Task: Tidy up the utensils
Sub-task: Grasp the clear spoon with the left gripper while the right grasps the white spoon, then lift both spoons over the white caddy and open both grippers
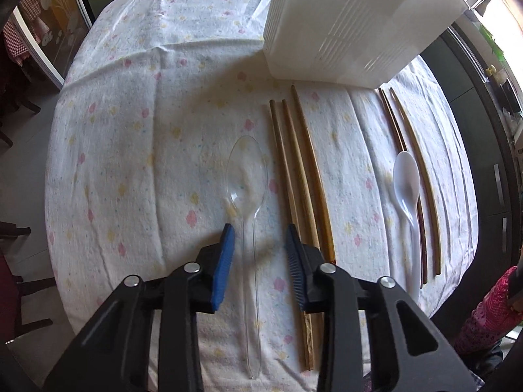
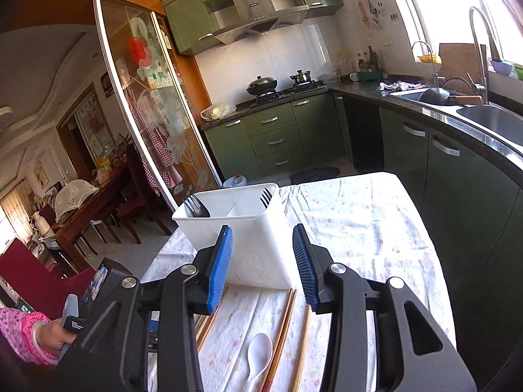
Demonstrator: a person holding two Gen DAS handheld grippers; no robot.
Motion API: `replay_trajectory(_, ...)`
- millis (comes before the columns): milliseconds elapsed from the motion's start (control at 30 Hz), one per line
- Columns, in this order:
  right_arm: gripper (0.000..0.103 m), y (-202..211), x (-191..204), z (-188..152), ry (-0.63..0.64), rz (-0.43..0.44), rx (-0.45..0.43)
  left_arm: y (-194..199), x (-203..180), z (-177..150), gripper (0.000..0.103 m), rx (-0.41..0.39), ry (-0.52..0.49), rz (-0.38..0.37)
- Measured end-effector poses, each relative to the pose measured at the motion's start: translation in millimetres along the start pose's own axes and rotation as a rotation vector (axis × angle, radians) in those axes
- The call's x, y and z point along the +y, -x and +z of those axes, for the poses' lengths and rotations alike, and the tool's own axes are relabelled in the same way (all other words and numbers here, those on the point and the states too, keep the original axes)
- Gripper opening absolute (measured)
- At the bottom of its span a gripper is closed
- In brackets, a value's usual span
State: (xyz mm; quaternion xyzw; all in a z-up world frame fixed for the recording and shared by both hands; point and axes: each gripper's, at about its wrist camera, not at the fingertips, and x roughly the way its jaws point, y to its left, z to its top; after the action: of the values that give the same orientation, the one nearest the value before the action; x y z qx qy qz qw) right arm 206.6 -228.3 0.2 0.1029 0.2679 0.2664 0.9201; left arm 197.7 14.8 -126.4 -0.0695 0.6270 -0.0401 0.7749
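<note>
Item count, by kind:

- Chopsticks: five in the left wrist view. Three lie as a group [image 1: 300,196] at frame centre; two lie as a pair [image 1: 415,176] at the right.
- Spoons: two. One clear plastic spoon [image 1: 247,189] at lower centre, one white spoon [image 1: 407,183] at the right.
- Forks: two black forks in the right wrist view, one [image 2: 196,207] at the holder's left end, one [image 2: 266,196] at its right.
- Utensil holder [image 1: 343,26]: one, white, with a divider inside.

Home kitchen: green cabinets [image 2: 278,130], stove [image 2: 284,93], sink [image 2: 490,121].
</note>
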Motion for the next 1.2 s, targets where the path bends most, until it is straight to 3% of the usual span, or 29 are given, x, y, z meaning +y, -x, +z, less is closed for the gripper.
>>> replay_trajectory(200, 0.042, -6, 10, -5, 0.035, 0.009, 0.071, -7, -9, 5, 0.008, 0.000, -0.013, 0.029)
replay_trajectory(367, 0.048, -43, 37, -49, 0.206, -0.045, 0.399, 13, -6, 9, 0.008, -0.076, -0.012, 0.011)
replay_trajectory(433, 0.048, -53, 46, -75, 0.307, -0.077, 0.472, 28, -7, 9, 0.008, -0.134, -0.021, 0.009)
replay_trajectory(533, 0.048, -62, 52, -100, 0.407, -0.109, 0.485, 50, -11, 6, 0.008, -0.212, -0.045, 0.004)
replay_trajectory(667, 0.048, -74, 38, -97, 0.382, -0.044, 0.462, 66, -21, -2, 0.008, -0.257, -0.086, 0.001)
replay_trajectory(800, 0.028, -94, 19, -87, 0.307, 0.033, 0.515, 69, -20, -10, 0.008, -0.247, -0.094, -0.023)
replay_trajectory(1000, 0.025, -111, 12, -91, 0.290, 0.034, 0.553, 68, -17, -13, 0.008, -0.243, -0.093, -0.034)
replay_trajectory(1100, 0.007, -115, 15, -93, 0.301, 0.037, 0.560, 68, -17, -13, 0.008, -0.241, -0.095, -0.036)
replay_trajectory(1200, 0.004, -112, 15, -90, 0.273, 0.053, 0.546, 68, -17, -12, 0.008, -0.244, -0.094, -0.038)
